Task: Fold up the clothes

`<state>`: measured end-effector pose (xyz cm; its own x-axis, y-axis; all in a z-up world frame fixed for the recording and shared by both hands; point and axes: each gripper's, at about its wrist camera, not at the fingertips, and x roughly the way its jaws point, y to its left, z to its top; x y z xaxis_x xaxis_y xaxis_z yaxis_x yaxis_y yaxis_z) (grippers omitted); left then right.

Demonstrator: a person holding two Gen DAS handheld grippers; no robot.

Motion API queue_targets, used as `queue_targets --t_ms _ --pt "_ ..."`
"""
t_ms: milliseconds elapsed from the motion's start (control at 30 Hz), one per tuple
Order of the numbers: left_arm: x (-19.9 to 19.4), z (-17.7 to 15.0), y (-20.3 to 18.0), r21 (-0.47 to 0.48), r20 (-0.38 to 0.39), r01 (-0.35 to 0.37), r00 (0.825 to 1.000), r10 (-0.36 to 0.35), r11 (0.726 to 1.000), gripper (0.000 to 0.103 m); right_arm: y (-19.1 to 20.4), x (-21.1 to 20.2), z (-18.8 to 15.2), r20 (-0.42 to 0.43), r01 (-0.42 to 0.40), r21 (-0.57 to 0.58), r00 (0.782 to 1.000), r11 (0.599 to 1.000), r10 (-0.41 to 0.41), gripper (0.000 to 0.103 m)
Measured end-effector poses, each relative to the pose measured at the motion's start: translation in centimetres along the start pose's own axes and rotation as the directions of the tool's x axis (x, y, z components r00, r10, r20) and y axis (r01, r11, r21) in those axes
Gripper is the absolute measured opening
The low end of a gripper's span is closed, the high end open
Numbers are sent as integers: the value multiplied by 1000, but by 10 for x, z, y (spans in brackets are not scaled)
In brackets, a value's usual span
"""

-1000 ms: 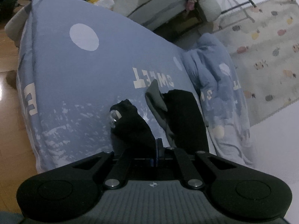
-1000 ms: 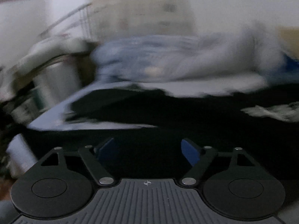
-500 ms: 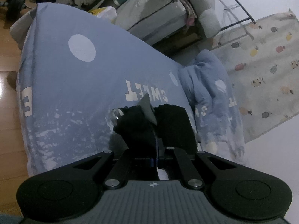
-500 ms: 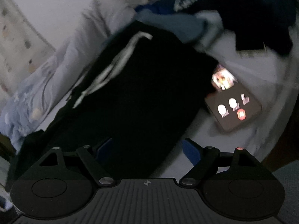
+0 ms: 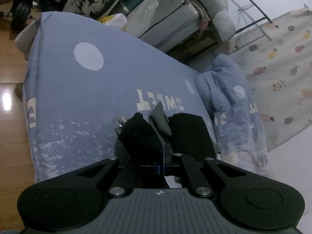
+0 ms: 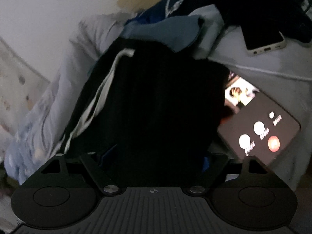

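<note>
My left gripper [image 5: 162,154] is shut on a black garment [image 5: 187,134], whose bunched fabric with a grey inner flap sticks out past the fingers, above the blue bed sheet [image 5: 93,89] printed with "SWEET". In the right wrist view the same kind of black garment with a white side stripe [image 6: 152,101] lies spread on the bed. My right gripper [image 6: 154,158] is open just over its near edge, the blue finger pads [image 6: 107,154] wide apart.
A crumpled blue duvet [image 5: 234,105] lies at the bed's right side, a fruit-print rug [image 5: 276,78] beyond. A lit phone [image 6: 259,128] lies right of the black garment, a second phone [image 6: 263,39] farther back, and dark clothes [image 6: 243,2] are piled behind.
The right gripper swung from a blurred view across the bed down over the black garment and moved closer. The left gripper stayed shut on the fabric and shifted slightly back.
</note>
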<state>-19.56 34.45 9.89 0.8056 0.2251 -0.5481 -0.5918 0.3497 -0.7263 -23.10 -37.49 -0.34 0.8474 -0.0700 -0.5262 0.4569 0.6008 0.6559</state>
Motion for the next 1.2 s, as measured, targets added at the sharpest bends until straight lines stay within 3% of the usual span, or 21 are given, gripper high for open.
queue_targets --t_ms 33,67,100,133,433,767,967,1100,1200 --pt "0 -1 0 3 -1 1 1000 -1 1000 6 -2 4 5 0 -4 25 1000 1000 4 51" --pt "-2 -3 1 4 -2 1 1000 -1 1000 6 -4 8 9 -1 -6 49 1000 999 6 40" --pt "-3 -2 2 4 -4 8 1000 -8 1000 6 -3 10 11 -6 7 59 1000 998 -6 12" --pt "-4 -2 2 3 -3 12 1000 -12 1000 6 -1 11 11 -14 21 52 1000 998 -20 7" --pt "-32 16 13 -46 32 116 993 -115 992 6 22 -41 31 -29 -95 -50 995 994 94 4" --pt "-87 45 9 -40 96 233 969 -228 972 6 39 -144 49 14 -172 -122 985 978 175 4" --pt "-118 46 12 -23 88 274 959 -271 962 6 27 -209 50 92 -109 -168 988 980 126 4" --pt "-105 46 20 -36 74 239 969 -236 970 6 6 -203 47 46 -50 -145 997 988 57 4" --pt "-94 46 20 -55 62 224 973 -221 973 6 6 -197 41 19 -45 -147 999 988 48 5"
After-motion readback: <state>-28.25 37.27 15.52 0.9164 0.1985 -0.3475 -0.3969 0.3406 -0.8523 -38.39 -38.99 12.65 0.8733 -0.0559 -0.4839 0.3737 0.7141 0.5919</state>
